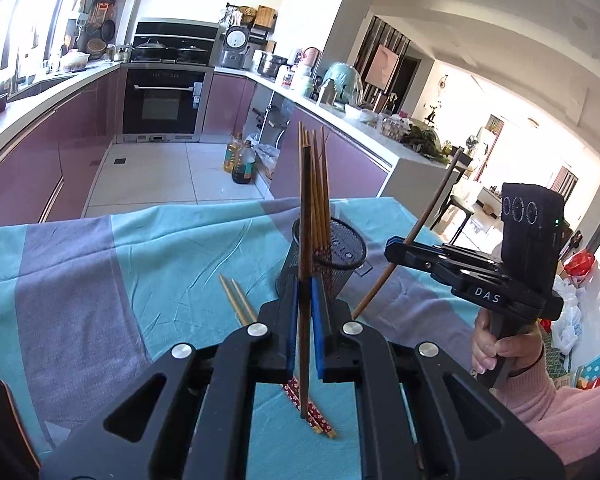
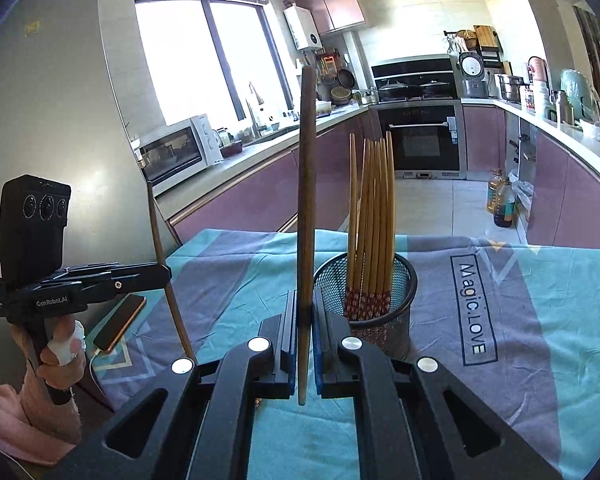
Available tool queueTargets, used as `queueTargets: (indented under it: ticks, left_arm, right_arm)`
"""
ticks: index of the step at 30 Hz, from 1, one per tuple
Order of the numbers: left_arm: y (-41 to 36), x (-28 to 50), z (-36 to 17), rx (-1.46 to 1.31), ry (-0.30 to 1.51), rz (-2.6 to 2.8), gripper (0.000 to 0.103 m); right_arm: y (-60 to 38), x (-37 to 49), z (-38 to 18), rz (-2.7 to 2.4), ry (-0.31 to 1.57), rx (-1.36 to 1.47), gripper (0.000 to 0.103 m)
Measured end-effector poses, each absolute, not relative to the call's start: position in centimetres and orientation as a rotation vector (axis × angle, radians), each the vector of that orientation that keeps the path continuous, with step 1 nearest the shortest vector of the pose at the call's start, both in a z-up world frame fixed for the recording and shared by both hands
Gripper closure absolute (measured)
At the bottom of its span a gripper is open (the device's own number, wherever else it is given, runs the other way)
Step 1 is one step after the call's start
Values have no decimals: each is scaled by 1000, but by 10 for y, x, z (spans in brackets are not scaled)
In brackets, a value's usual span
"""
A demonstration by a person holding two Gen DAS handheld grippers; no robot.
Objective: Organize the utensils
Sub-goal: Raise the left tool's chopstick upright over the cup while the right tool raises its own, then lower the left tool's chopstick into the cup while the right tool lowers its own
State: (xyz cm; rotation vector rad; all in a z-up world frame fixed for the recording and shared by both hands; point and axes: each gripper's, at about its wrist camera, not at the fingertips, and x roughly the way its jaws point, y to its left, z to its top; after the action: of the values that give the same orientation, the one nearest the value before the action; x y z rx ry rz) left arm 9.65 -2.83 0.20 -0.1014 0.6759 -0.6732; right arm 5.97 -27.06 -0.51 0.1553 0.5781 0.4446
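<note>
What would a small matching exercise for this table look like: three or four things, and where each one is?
1. mesh cup
2. phone
3. dark chopstick
4. loose chopstick pair

a. lying flat on the cloth
b. clamped in the left gripper
c. standing, filled with chopsticks
d. at the table edge, cable attached

Pairs: 1-c, 2-d, 3-b, 4-a

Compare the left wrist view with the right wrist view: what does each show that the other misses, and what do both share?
Only the left wrist view shows loose chopsticks lying on the cloth and the dining area beyond. Only the right wrist view shows the phone, the microwave and the "Magic.LOVE" print. Both show the mesh holder of chopsticks, the oven, and each gripper shut on one dark chopstick.
</note>
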Motion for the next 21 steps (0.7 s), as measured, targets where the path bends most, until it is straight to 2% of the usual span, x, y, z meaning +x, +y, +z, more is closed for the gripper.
queueTargets:
  ticks: [21]
  left_arm:
    - [-51,122,46,-144,547,-735,96]
  right_arm:
    - [-283,57,44,423,463,113,97]
